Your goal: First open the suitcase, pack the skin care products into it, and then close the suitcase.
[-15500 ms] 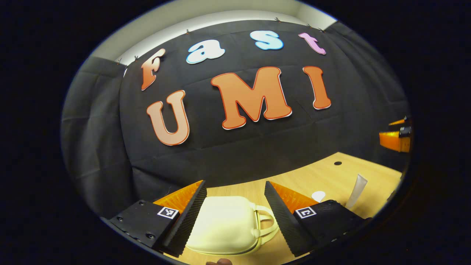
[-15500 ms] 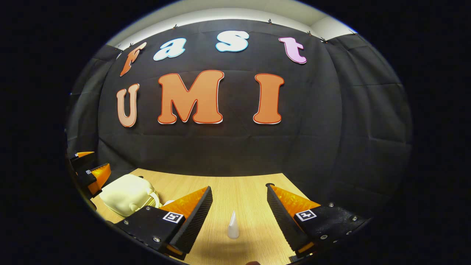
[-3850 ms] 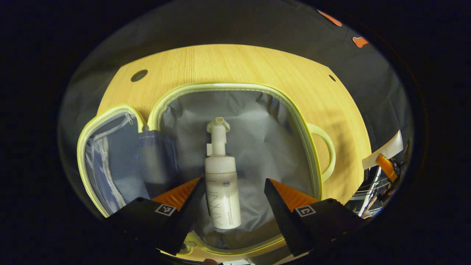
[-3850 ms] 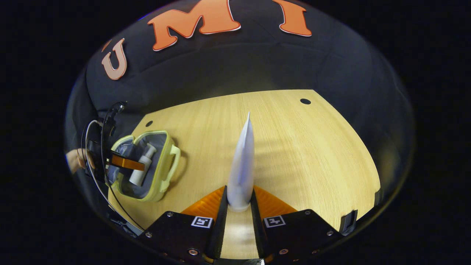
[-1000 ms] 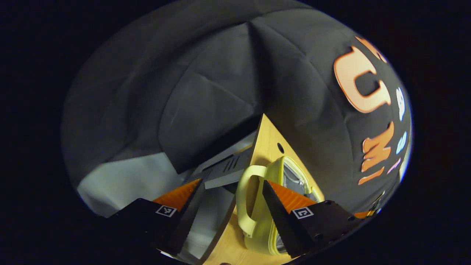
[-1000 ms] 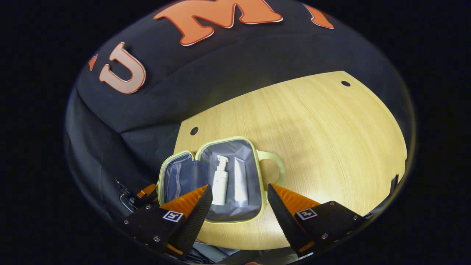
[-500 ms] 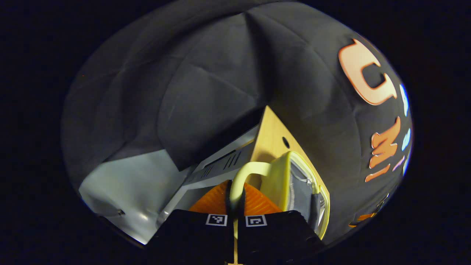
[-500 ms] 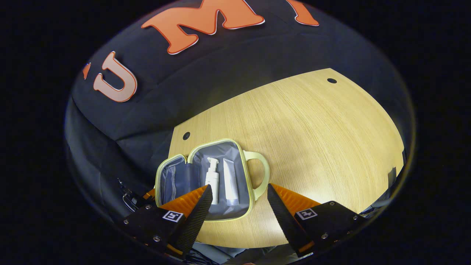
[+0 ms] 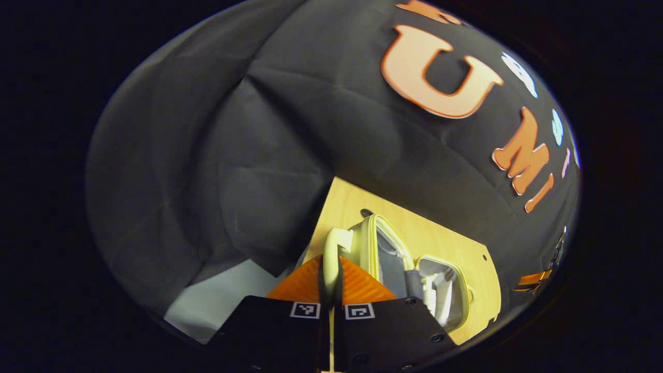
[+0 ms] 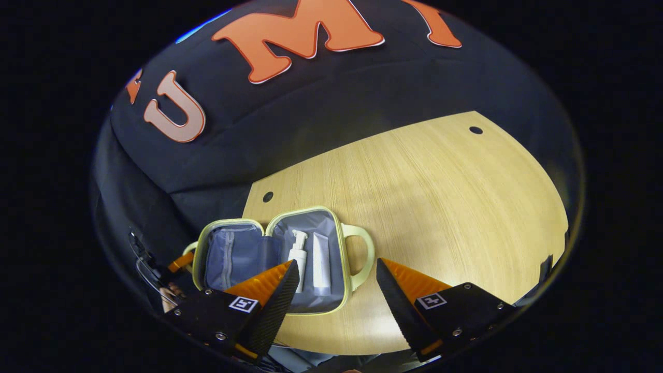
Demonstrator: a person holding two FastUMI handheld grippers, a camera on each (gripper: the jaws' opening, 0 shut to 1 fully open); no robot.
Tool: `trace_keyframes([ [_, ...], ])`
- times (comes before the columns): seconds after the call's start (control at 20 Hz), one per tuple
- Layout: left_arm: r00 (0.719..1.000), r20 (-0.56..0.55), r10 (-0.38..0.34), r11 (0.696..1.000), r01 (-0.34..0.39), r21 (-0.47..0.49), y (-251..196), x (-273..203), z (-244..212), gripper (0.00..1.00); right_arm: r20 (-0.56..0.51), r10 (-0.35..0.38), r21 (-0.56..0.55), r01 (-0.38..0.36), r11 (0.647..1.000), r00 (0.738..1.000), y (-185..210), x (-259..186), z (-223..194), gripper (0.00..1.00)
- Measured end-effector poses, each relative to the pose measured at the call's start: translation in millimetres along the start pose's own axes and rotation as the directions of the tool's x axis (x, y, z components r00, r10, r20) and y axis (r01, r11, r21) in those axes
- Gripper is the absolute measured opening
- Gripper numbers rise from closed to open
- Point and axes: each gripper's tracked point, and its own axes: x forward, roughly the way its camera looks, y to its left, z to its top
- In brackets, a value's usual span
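The pale yellow suitcase (image 10: 344, 298) lies open on the wooden table (image 10: 440, 207). Its right half holds a white pump bottle (image 10: 297, 259) and a white tube (image 10: 321, 261) side by side on grey lining. The lid half (image 10: 228, 256), with a zip pocket, is spread out to the left. My left gripper (image 9: 330, 264) is shut on the lid's handle (image 9: 334, 239); its orange finger (image 10: 178, 261) is visible at the lid's far edge. My right gripper (image 10: 336, 263) hangs open above the case's near side, holding nothing.
Black cloth walls stand close behind and left of the table. Two small round holes (image 10: 475, 130) (image 10: 267, 197) mark the tabletop. The suitcase sits near the table's left front corner, and bare wood stretches to its right. A pale floor (image 9: 228, 285) lies below the table edge.
My left gripper went from open around the lid's handle to shut on it, then swung round with it. The lid now looks wider. My right gripper stayed open above the case.
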Motion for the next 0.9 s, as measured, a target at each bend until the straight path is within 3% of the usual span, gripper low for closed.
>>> trace_keyframes([
  [0.2, 0.998, 0.0, 0.064, 0.981, -0.062, 0.186, -71.9, -32.4, 19.8, 0.03, 0.073, -0.001, -0.037, 0.004, 0.999, 0.997, -26.8, -9.9, 21.5, 0.95],
  [0.4, 0.989, 0.061, 0.137, 0.925, -0.149, 0.35, -141.9, -52.9, 26.4, 0.04, 0.185, -0.031, -0.128, 0.055, 0.99, 0.982, -73.5, -26.7, 55.6, 0.95],
  [0.65, 0.962, 0.123, 0.243, 0.82, -0.271, 0.504, -223.4, -63.4, 18.9, 0.04, 0.272, -0.013, -0.186, 0.066, 0.98, 0.962, -125.7, -61.2, 88.1, 0.96],
  [0.9, 0.952, 0.151, 0.267, 0.732, -0.302, 0.611, -332.0, -51.7, -20.9, 0.03, 0.298, 0.004, -0.222, 0.065, 0.973, 0.955, -187.0, -87.8, 103.5, 0.95],
])
